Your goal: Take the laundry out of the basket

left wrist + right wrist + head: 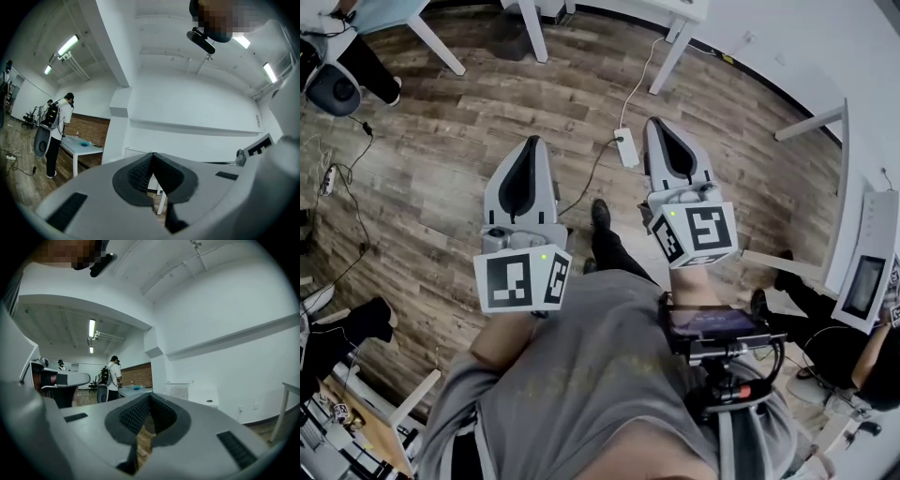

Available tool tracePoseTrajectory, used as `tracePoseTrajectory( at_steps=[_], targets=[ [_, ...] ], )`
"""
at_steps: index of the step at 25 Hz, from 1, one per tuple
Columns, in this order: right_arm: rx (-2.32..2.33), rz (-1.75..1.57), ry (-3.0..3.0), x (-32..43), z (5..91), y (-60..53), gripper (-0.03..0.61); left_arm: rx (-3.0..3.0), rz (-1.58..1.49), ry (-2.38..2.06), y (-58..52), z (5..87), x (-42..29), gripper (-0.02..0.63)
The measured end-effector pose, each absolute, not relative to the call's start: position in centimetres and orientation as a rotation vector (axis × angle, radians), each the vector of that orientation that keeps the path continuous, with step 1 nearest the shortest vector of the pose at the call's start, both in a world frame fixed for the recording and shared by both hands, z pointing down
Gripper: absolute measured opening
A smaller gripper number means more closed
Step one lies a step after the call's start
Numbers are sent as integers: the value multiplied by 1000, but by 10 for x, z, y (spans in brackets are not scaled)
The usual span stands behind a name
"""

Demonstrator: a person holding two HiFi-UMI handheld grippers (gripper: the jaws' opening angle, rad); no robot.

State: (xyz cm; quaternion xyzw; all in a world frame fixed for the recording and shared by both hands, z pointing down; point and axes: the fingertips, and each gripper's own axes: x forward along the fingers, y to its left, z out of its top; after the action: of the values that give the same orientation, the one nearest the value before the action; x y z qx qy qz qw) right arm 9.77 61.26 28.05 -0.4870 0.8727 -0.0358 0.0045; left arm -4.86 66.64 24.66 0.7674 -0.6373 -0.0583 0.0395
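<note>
No basket and no laundry show in any view. In the head view both grippers are held level over the wooden floor, pointing away from me. My left gripper (pixel 532 142) has its dark pads pressed together, with nothing between them. My right gripper (pixel 658 123) is likewise shut and empty. In the left gripper view the jaws of the left gripper (pixel 151 155) meet at the tip against a white wall. In the right gripper view the right gripper (pixel 149 396) is closed at the tip, facing a white room.
A white power strip (pixel 627 147) with its cable lies on the floor between the grippers. White table legs (pixel 532 28) stand ahead, and an office chair (pixel 333 89) is at the far left. A person (pixel 56 125) stands by a white table (pixel 84 146).
</note>
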Motion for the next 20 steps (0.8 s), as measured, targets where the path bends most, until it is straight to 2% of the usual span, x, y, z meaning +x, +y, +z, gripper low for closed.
tracePoseTrajectory(
  at_steps=[11, 20],
  targets=[
    [-1516, -157, 2725, 104, 279, 482, 6, 2350, -135, -1992, 534, 231, -51, 8],
    [-1479, -120, 2697, 113, 263, 412, 6, 2382, -136, -2031, 474, 215, -40, 8]
  ],
)
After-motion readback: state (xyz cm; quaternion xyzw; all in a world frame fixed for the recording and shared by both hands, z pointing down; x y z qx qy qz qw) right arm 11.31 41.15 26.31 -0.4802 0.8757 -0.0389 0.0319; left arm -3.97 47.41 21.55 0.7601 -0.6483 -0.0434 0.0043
